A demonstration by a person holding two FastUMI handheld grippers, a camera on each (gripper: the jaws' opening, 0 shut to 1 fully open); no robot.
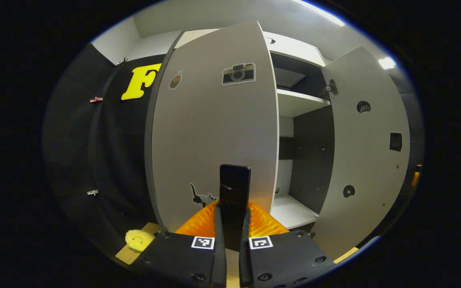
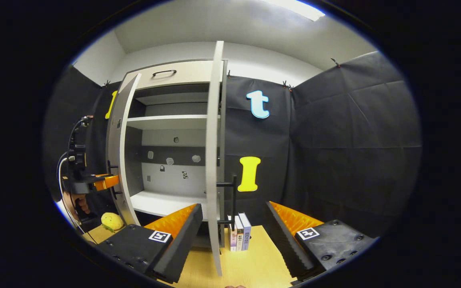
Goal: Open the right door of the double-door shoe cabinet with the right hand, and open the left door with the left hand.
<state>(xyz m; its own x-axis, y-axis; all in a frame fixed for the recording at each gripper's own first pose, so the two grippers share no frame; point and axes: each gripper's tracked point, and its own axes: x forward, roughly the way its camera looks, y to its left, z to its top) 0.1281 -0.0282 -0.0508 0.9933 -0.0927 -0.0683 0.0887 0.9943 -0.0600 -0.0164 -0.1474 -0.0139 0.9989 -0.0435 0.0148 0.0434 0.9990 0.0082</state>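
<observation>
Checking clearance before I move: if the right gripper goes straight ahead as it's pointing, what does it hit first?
Probably the right door, edge-on between the open right gripper's fingers, with its handle just beside. Depth is hard to judge.

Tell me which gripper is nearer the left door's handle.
Left. The left gripper is closed on the left door's handle, fingers pressing either side. The right gripper is open, straddling the edge of the right door, away from that handle.
</observation>
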